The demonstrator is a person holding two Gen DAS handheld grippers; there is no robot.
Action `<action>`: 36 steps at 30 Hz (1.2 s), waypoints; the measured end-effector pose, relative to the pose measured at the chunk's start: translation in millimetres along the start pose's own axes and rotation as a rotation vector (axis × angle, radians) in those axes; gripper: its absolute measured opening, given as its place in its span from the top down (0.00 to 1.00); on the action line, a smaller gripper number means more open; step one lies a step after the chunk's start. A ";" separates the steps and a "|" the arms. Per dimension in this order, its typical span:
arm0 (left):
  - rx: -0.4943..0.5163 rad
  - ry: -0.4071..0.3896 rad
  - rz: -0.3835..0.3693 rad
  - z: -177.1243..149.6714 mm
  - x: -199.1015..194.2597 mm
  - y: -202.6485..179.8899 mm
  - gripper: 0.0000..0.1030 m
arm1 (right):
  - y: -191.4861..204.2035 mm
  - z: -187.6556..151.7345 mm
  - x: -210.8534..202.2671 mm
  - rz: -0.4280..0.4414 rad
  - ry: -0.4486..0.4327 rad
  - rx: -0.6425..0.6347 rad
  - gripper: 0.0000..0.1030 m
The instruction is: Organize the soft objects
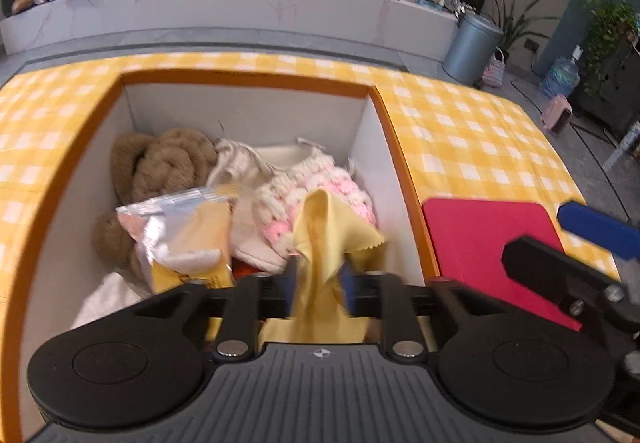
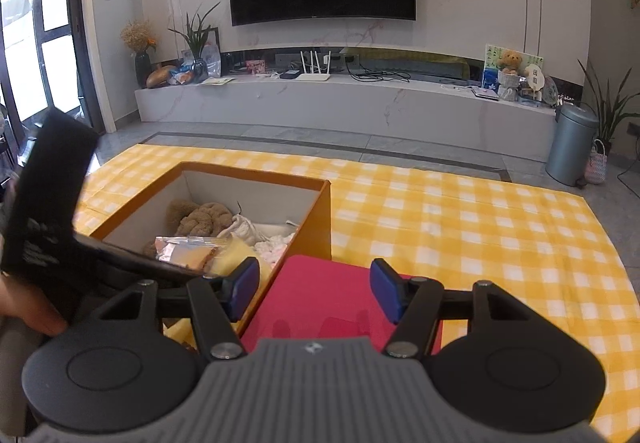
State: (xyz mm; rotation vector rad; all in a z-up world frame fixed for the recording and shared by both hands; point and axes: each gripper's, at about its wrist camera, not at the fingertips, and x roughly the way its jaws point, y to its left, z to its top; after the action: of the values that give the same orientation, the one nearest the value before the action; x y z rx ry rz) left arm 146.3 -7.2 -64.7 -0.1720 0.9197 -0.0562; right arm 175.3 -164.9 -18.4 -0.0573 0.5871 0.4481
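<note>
My left gripper point(image 1: 318, 283) is shut on a yellow cloth point(image 1: 324, 239) and holds it over the open orange box point(image 1: 384, 111). Inside the box lie a brown plush point(image 1: 168, 163), a pink and white knitted piece point(image 1: 320, 195), a cream cloth point(image 1: 240, 163) and a foil snack packet point(image 1: 180, 227). My right gripper point(image 2: 314, 289) is open and empty above a red mat point(image 2: 320, 299), just right of the box point(image 2: 316, 227). The yellow cloth point(image 2: 236, 255) also shows in the right wrist view, and the right gripper's blue pad point(image 1: 596, 227) in the left wrist view.
The box and the red mat point(image 1: 488, 243) rest on a yellow checked tablecloth point(image 2: 460, 227). Beyond it are a grey floor, a white TV bench point(image 2: 340, 103) with clutter, a wall TV and a grey bin point(image 2: 572, 143) at the right.
</note>
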 end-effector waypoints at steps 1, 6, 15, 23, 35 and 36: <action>0.013 -0.004 0.001 -1.6 -0.5 -1.0 0.35 | 0.2 0.0 -0.4 0.002 0.000 -0.002 0.40; 0.081 -0.097 0.090 -3.6 -16.4 -10.3 0.23 | 1.4 -0.2 -1.9 -0.007 0.005 -0.014 0.41; 0.145 -0.186 0.168 5.5 -61.0 -19.9 0.15 | 3.8 6.6 -24.2 -0.123 0.000 -0.049 0.25; 0.200 -0.320 0.208 -8.2 -102.1 -31.6 0.13 | 5.4 -2.6 -49.9 -0.133 -0.006 -0.001 0.14; 0.143 -0.483 0.096 -40.2 -134.8 -27.6 0.08 | 15.8 -32.5 -75.2 -0.102 -0.082 0.028 0.11; 0.138 -0.499 0.095 -43.1 -134.3 -26.0 0.07 | 14.7 -32.0 -76.3 -0.110 -0.096 0.034 0.11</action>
State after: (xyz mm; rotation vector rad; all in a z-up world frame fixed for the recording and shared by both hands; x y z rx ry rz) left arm 31.3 -21.7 19.8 -0.0104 0.4235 0.0120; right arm 95.9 -187.3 -2.3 -0.0351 0.4946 0.3324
